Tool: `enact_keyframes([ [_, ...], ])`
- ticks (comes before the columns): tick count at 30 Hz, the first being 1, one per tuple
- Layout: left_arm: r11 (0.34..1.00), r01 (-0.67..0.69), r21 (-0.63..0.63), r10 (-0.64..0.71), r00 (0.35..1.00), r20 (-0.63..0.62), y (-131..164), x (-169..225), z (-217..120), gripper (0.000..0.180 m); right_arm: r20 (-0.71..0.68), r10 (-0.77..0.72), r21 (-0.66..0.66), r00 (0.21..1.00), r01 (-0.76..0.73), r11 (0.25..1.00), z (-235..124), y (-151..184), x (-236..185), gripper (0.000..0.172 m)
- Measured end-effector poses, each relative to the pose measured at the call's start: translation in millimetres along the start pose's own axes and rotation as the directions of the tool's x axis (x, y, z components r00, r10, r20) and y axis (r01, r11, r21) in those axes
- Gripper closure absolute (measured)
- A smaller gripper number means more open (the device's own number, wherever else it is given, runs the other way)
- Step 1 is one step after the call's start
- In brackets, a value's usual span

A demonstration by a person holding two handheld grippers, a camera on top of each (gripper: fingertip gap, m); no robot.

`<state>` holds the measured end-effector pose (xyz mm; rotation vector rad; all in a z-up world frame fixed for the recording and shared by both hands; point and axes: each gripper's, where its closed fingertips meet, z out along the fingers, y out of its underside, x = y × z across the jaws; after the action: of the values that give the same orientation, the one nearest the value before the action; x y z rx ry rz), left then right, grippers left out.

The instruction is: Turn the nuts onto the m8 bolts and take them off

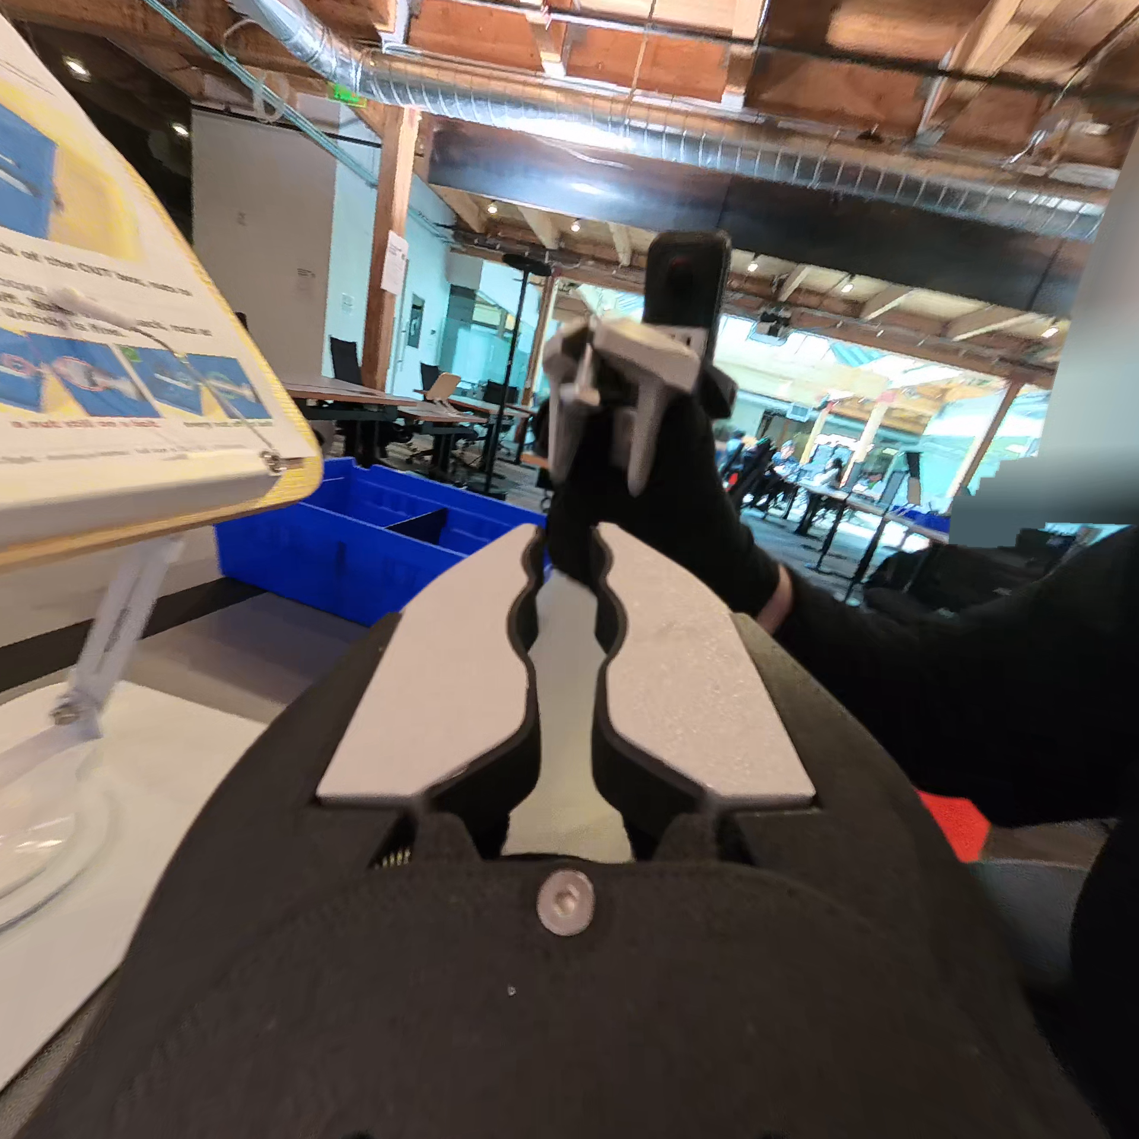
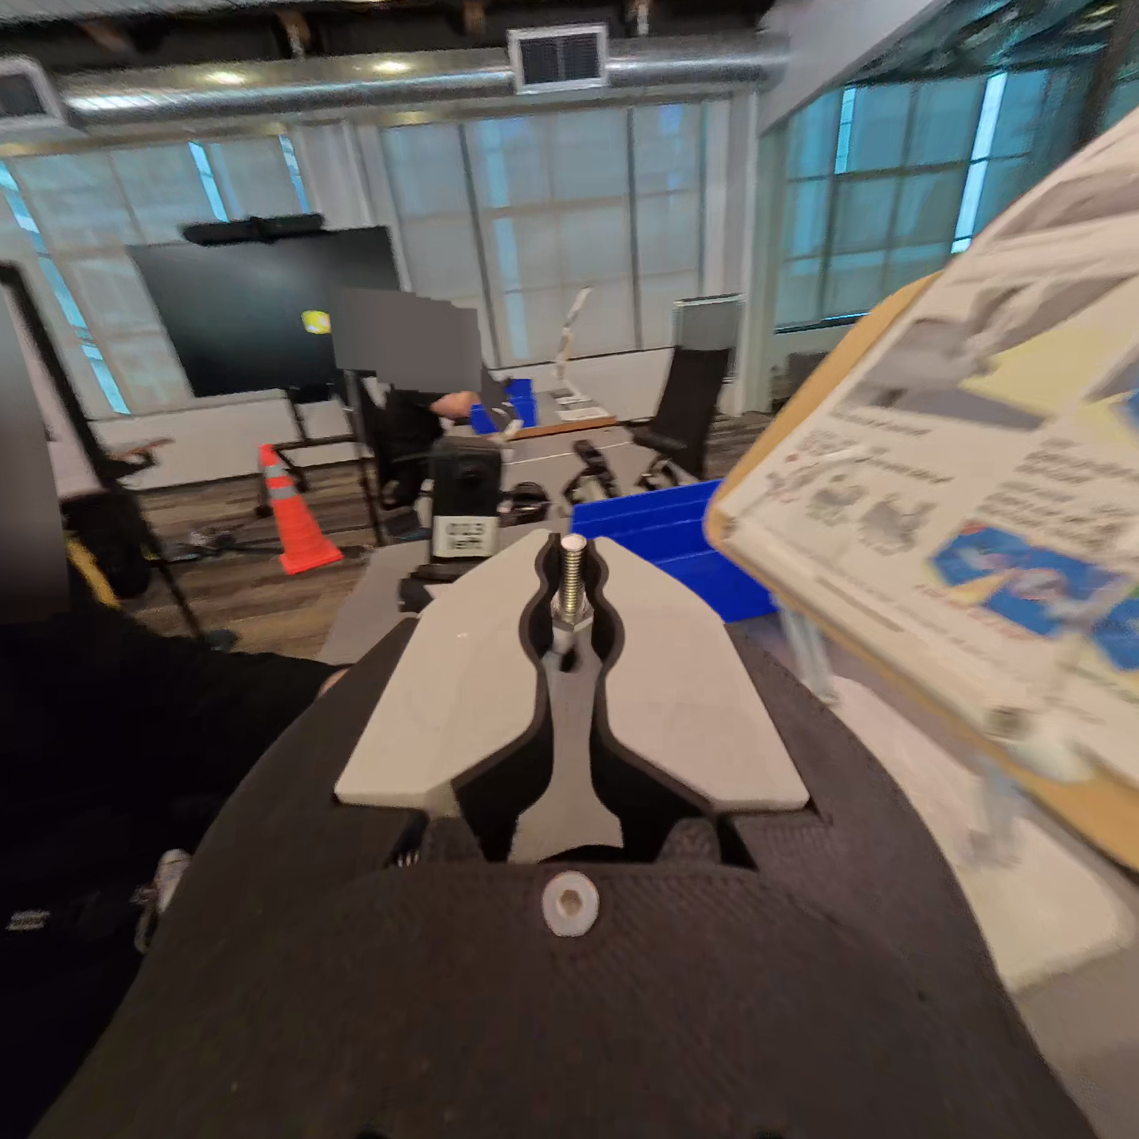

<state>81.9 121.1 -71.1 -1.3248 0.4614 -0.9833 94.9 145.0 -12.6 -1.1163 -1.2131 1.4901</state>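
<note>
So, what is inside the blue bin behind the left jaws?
In the left wrist view the blue bin shows a dark divider between compartments with ribbed walls. No bolts or nuts show in the part seen; the floor is mostly hidden by the front wall, the jaws and the instruction board.

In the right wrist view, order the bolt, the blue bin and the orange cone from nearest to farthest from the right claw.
1. Bolt, between the right claw's fingers, threaded end pointing away.
2. Blue bin, just ahead, to the right.
3. Orange cone, on the floor, far left.
</note>
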Motion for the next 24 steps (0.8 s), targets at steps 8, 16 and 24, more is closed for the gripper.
enact_keyframes([
  [8,0.973,-0.136,-0.184,0.178,0.955,0.236,4.5,-48.4,-64.1,0.18,-0.605,-0.154,-0.394,0.781,-0.126,0.91,-144.0,11.3,199.1,0.164],
  [16,0.945,-0.147,-0.293,0.227,0.938,0.262,27.5,-57.1,-61.8,0.18,-0.794,-0.159,-0.505,0.587,-0.491,0.709,-226.8,88.7,310.9,0.164],
  [24,0.952,-0.11,-0.286,0.194,0.94,0.281,29.9,-65.4,-65.5,0.18,-0.825,-0.148,-0.513,0.546,-0.612,0.602,-232.5,123.6,334.6,0.131],
])
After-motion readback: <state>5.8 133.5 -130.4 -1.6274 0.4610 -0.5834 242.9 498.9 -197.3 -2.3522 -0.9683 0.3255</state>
